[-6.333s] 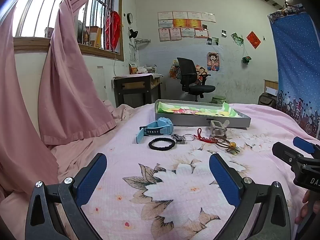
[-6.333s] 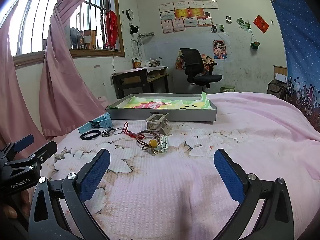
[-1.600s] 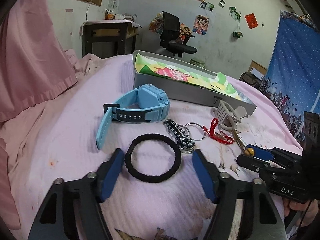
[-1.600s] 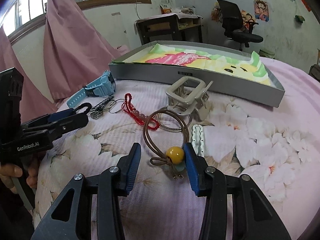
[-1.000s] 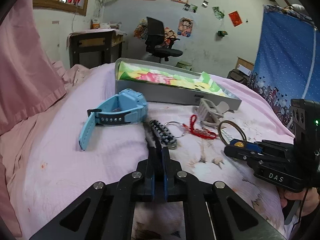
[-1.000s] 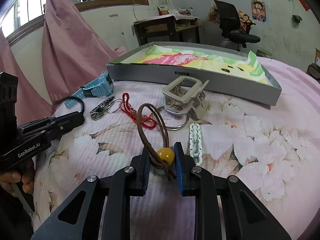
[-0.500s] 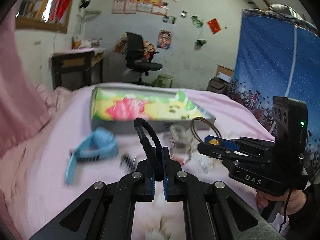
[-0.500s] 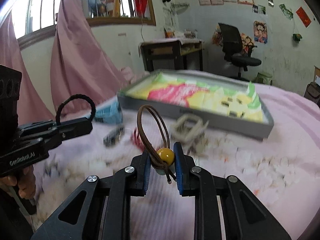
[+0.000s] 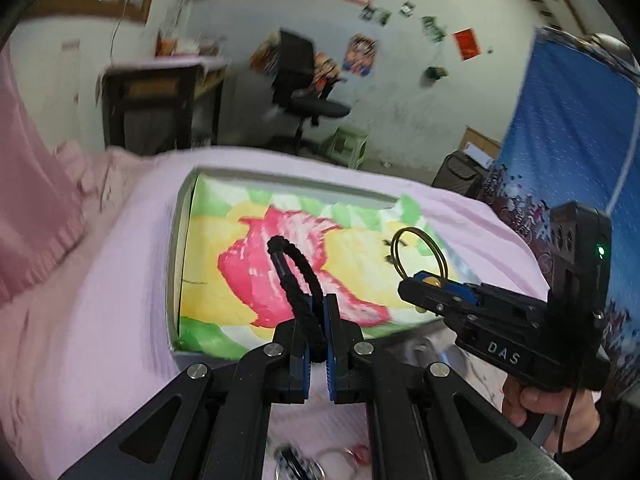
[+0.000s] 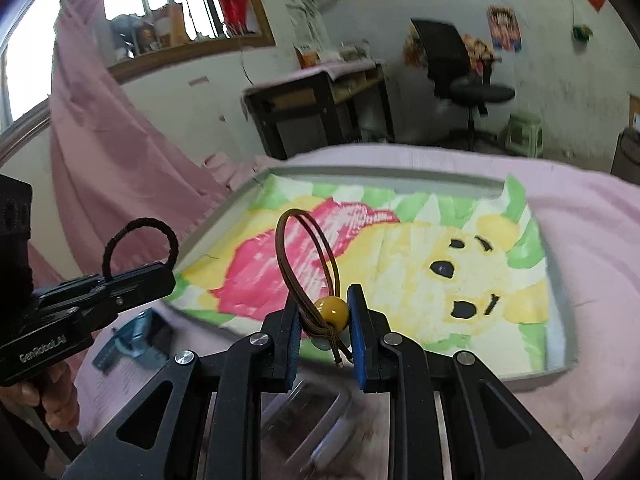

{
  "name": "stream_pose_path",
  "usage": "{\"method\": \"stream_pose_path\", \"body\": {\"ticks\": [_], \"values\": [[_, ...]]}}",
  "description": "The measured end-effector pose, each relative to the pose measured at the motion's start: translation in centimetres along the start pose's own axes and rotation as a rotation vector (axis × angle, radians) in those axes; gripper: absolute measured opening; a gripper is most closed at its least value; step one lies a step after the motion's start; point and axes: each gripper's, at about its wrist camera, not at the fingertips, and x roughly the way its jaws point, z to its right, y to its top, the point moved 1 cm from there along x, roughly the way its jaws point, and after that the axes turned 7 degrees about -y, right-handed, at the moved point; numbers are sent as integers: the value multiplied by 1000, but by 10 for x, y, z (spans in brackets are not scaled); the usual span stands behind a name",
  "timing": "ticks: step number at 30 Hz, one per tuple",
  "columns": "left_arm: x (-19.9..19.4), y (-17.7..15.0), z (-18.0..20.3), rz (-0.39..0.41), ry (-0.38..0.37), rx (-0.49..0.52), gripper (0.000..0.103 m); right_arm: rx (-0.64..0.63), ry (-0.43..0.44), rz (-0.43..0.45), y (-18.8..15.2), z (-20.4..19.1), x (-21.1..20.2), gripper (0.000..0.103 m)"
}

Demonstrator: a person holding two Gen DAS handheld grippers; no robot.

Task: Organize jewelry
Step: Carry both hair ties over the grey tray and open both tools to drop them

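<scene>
My left gripper (image 9: 316,322) is shut on a black braided hair tie (image 9: 298,276), whose loop stands up over the grey tray (image 9: 175,264). A colourful cartoon paper (image 9: 280,264) lines the tray. My right gripper (image 10: 323,314) is shut on a brown cord hair tie with a yellow bead (image 10: 335,309); its loop (image 10: 308,248) rises above the same tray (image 10: 558,292). Each gripper shows in the other's view: the right gripper (image 9: 424,284) at the right, the left gripper (image 10: 160,276) at the left with the black tie (image 10: 140,240). Both hover at the tray's near edge.
A blue watch (image 10: 136,340) lies on the pink bedspread (image 9: 100,320) below the tray. A hair claw (image 10: 312,412) sits blurred under my right fingers, and a keyring (image 9: 296,464) at the bottom of the left wrist view. Pink curtain (image 10: 104,152), desk (image 10: 320,104) and office chair (image 10: 460,64) stand beyond the bed.
Both grippers have lifted their hair ties off the bedspread and carried them forward to the tray, which now fills both views. The other items have slid below.
</scene>
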Motion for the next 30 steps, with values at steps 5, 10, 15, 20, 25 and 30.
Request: {"method": "stream_pose_path", "body": {"ticks": [5,10,15,20,25,30], "values": [[27,-2,-14,-110,16,-63,6,7,-18,-105,-1,2,33,20],[32,-5,-22,-121,-5,-95,6,1,-33,-147,-6,-2,47,20],[28,-6,-23,-99,-15,-106,9,15,-34,-128,-11,2,41,41],[13,-10,-16,-42,-19,-97,32,22,-44,-50,-14,8,18,54],[-12,-18,-1,43,19,-59,59,42,-102,78,-19,13,-22,78],[-39,-33,10,119,48,-42,77,65,-120,196,-29,18,-66,97]]}}
